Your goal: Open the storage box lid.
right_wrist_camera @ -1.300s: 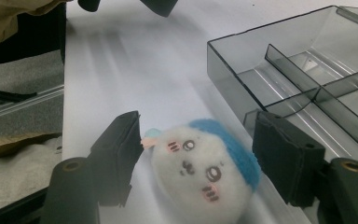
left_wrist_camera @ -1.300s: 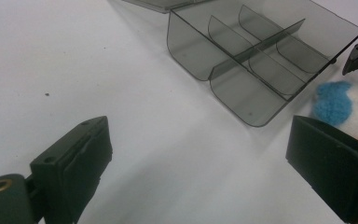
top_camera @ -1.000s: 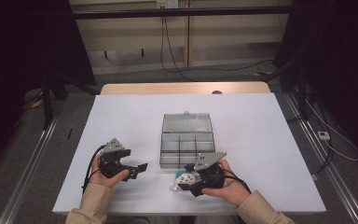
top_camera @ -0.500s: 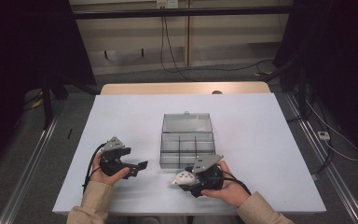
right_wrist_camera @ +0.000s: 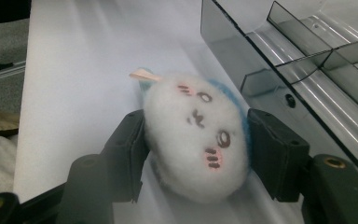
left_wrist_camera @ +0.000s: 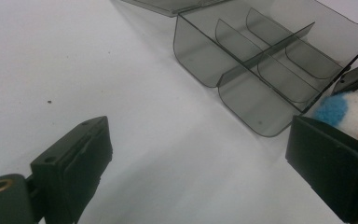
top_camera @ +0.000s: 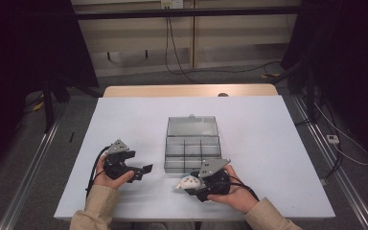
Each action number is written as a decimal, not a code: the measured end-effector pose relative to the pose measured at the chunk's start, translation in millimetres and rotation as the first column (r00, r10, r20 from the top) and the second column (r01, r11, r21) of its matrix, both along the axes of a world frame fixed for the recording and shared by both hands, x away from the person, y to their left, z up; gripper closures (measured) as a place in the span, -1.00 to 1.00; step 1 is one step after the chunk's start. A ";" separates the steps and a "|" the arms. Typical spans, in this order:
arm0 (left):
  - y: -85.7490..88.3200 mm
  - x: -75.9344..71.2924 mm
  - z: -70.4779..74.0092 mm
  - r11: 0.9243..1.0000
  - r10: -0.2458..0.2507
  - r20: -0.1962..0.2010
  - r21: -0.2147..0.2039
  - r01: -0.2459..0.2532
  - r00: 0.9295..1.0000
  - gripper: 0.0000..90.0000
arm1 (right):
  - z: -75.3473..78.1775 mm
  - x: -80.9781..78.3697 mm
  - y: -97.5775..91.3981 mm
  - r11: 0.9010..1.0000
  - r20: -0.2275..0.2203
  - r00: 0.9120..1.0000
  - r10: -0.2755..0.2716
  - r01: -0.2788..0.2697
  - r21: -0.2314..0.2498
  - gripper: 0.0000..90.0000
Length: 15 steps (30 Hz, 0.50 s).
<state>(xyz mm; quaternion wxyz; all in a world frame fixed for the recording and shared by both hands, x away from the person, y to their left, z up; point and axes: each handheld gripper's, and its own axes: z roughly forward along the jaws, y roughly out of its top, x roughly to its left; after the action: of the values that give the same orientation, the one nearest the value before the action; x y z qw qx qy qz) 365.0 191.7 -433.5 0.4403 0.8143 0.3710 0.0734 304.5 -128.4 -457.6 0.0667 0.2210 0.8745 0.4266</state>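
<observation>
The table is a white sheet with wide bare stretches left and right of the box, and a narrower strip between the box's near wall and the table's near edge, where both hands work. The box is smoky clear plastic with its lid laid back flat behind it; I count six compartments, though the far ones are hard to tell. One toy lies on the sheet just beside the box's near right corner, close to the near edge. It is a small white plush, egg-shaped, with a stitched face, pink cheek marks, a blue patch at the back and a pale tab sticking out. The right gripper has its jaws on either side of the toy, and they have just been closing; the pads meet the fur on both flanks, so it grasps the toy. The left gripper hangs over bare sheet left of the box, jaws spread, nothing between them. Two grippers, one box, one toy.
</observation>
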 end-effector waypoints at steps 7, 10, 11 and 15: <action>-0.5 0.8 -0.4 1.000 -0.002 -0.001 -0.006 0.002 1.000 -0.85 | -0.1 0.2 0.5 1.000 0.013 1.000 0.005 -0.005 -0.010 -0.06; 0.0 0.2 0.1 1.000 -0.001 0.000 -0.011 0.001 1.000 -0.85 | 1.6 0.3 1.1 1.000 0.010 1.000 0.003 -0.003 -0.013 -0.02; 0.5 0.4 0.6 1.000 -0.002 0.003 -0.013 0.002 1.000 -0.85 | 2.1 0.2 1.2 1.000 0.013 1.000 0.003 -0.003 -0.013 -0.02; 1.3 1.3 1.7 1.000 0.002 0.007 -0.022 -0.002 1.000 -0.85 | 4.4 -2.0 1.4 1.000 -0.001 1.000 0.012 -0.012 0.003 -0.01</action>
<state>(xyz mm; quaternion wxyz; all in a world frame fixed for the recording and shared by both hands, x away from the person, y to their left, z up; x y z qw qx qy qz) 366.3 193.1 -431.9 0.4507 0.8087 0.3710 0.0726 302.5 -127.1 -453.2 0.0636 0.2161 0.8751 0.4282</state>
